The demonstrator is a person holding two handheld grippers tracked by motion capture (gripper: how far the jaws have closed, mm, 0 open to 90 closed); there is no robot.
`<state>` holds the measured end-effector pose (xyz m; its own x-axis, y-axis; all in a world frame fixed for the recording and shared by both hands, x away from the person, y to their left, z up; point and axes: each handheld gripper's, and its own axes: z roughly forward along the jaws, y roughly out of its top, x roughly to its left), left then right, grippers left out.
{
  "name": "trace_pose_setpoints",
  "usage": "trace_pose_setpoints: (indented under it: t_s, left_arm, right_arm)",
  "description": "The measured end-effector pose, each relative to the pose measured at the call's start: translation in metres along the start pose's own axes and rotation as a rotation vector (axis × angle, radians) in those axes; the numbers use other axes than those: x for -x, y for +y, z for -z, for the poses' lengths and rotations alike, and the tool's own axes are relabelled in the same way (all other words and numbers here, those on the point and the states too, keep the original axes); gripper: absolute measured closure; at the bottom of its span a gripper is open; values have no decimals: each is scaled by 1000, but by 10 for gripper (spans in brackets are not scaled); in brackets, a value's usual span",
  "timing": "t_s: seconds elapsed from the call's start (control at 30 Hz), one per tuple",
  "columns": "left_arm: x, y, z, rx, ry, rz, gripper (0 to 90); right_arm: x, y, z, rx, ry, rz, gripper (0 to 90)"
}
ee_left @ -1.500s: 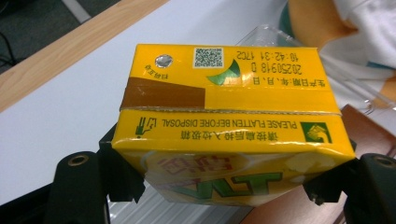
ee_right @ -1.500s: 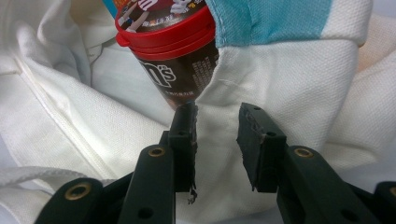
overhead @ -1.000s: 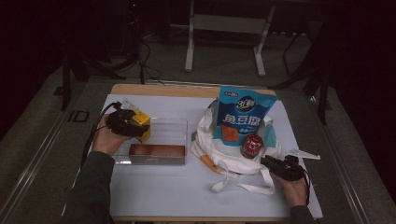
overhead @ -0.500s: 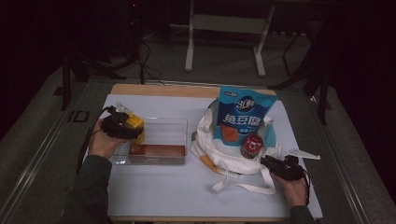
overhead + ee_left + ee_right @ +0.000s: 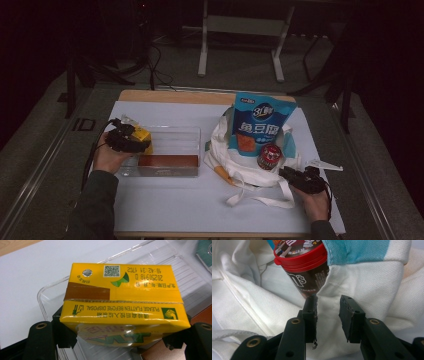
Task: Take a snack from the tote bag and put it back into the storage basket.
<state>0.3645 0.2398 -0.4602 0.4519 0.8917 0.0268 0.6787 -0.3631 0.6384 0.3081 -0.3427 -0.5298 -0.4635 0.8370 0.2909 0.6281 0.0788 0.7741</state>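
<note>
Carton, yellow, sits clamped across its width between the jaws of the left tool. We see it held over the left end of the clear plastic tray, which rests on the white-covered worktop. A brown box lies inside the tray along its near wall. At the right side, we note the right tool resting just near of a white cloth bag. Its jaws stand partly apart, with the bag's fabric lying between them; we cannot tell whether the pads press on it. A red-lidded brown tub and a blue snack pouch lie on the bag, the tub just far of the right tool's jaw tips.
</note>
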Motion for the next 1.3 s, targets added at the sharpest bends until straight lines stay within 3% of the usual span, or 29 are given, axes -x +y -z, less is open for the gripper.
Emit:
trace_pose_setpoints:
  t_s: [0.37, 0.67, 0.9, 1.17, 1.3]
  left_arm:
    - [5, -6, -1, -25, 24, -10, 275]
    - [4, -10, 7, -8, 22, 22, 264]
    - [8, -15, 16, 34, 16, 32, 254]
    - [14, -21, 21, 53, 53, 33, 257]
    - [12, -24, 22, 63, 46, 49, 257]
  right_arm:
    - [0, 0, 0, 1, 2, -3, 664]
    - [0, 0, 0, 1, 2, -5, 663]
    - [0, 0, 0, 1, 3, -6, 663]
    - [0, 0, 0, 1, 2, -5, 662]
    - [0, 0, 0, 0, 3, -6, 662]
